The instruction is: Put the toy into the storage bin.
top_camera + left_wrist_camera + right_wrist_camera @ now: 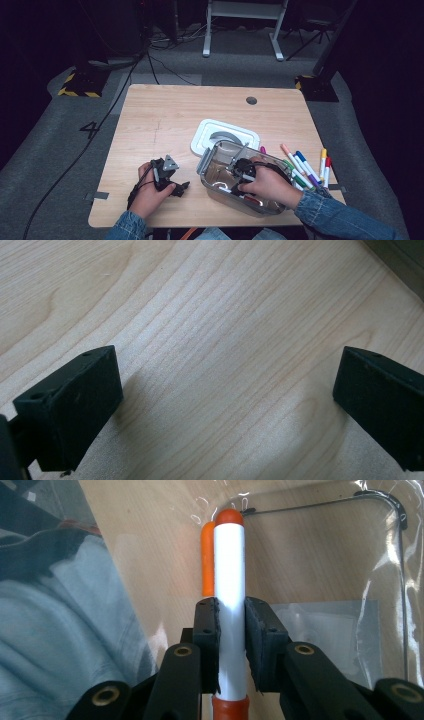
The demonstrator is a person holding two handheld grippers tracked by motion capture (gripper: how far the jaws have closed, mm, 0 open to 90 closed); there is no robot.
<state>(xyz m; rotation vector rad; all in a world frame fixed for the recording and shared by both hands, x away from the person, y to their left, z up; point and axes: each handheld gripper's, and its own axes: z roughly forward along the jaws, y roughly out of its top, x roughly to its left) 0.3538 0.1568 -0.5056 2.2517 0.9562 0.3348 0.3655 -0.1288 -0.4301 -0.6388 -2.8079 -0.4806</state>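
Now right gripper (231, 630) clamped on white marker (229, 595), long axis along the jaws, orange tip away.

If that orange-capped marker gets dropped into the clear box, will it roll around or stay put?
The marker is a smooth round tube, so it would probably roll until it meets a wall of the clear box. It looks stiff and light. The right tool pinches it mid-barrel, and its glossy surface might slip.

Lid (225, 136) behind container (265, 202); loose markers (306, 167) right of container, all on table (165, 115).
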